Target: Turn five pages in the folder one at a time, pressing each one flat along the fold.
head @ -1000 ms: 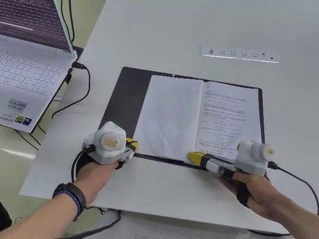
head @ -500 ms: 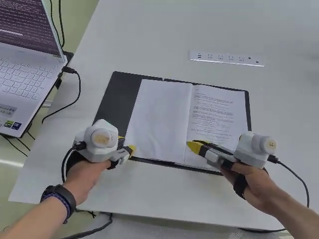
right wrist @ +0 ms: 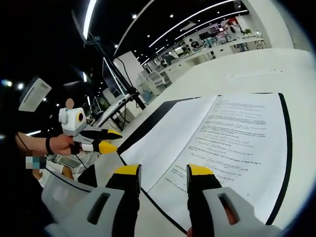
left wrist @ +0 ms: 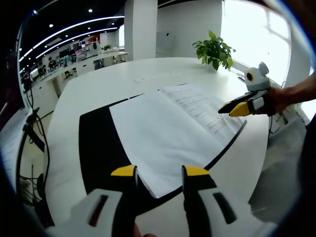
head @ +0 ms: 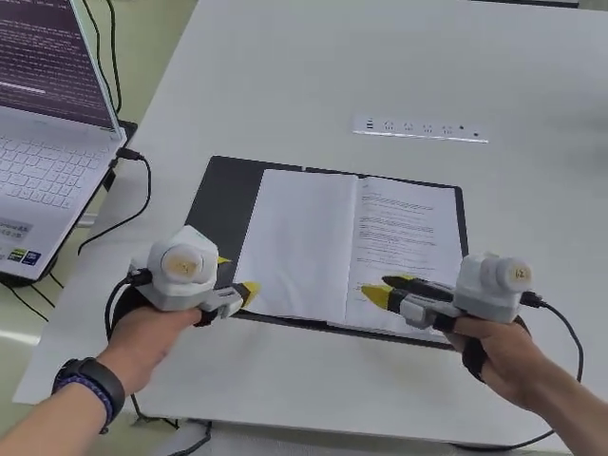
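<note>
Holds left gripper [head: 236, 274] by the near-left corner of the folder [head: 223, 199], jaws apart, gripping nothing. Poises right gripper [head: 380, 289] over the printed page [head: 408, 237], jaws apart, empty.

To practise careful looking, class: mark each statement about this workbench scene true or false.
1. The folder lies open on the table. True.
2. Its printed page is on the left. False: it is on the right; the left page is blank.
3. The right gripper clamps a page. False: its fingers stand apart above the printed page, gripping nothing.
4. An open laptop sits left of the folder. True.
</note>
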### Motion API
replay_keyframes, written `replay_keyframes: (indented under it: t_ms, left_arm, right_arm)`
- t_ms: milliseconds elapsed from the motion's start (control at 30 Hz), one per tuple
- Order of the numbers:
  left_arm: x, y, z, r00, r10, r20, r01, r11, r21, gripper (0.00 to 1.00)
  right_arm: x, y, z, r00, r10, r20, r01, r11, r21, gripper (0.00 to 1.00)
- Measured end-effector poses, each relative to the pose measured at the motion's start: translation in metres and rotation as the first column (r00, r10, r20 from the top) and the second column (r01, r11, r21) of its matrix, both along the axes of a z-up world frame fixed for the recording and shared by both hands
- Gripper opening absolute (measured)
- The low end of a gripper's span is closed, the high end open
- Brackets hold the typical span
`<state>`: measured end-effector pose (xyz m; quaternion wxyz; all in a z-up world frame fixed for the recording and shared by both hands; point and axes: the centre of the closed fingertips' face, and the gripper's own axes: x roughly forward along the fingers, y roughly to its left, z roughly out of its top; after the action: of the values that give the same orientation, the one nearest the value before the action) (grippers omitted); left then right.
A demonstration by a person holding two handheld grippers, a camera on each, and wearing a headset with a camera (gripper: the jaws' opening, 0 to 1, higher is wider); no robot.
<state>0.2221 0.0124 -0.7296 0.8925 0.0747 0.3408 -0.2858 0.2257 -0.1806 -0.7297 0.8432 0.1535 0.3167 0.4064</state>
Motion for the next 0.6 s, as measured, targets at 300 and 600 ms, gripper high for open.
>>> replay_keyframes:
  t_ms: [300,600]
  left_arm:
    - [-0.008,0.001,0.017,0.999,-0.038,0.029,0.037,0.999,0.037,0.40]
    - [-0.005,-0.002,0.046,0.994,-0.076,0.077,0.074,0.997,0.032,0.48]
  right_arm:
    - [0.004,-0.035,0.022,0.996,-0.045,0.074,0.048,0.998,-0.035,0.52]
    - [0.004,-0.064,0.041,0.987,-0.092,0.130,0.101,0.993,-0.063,0.59]
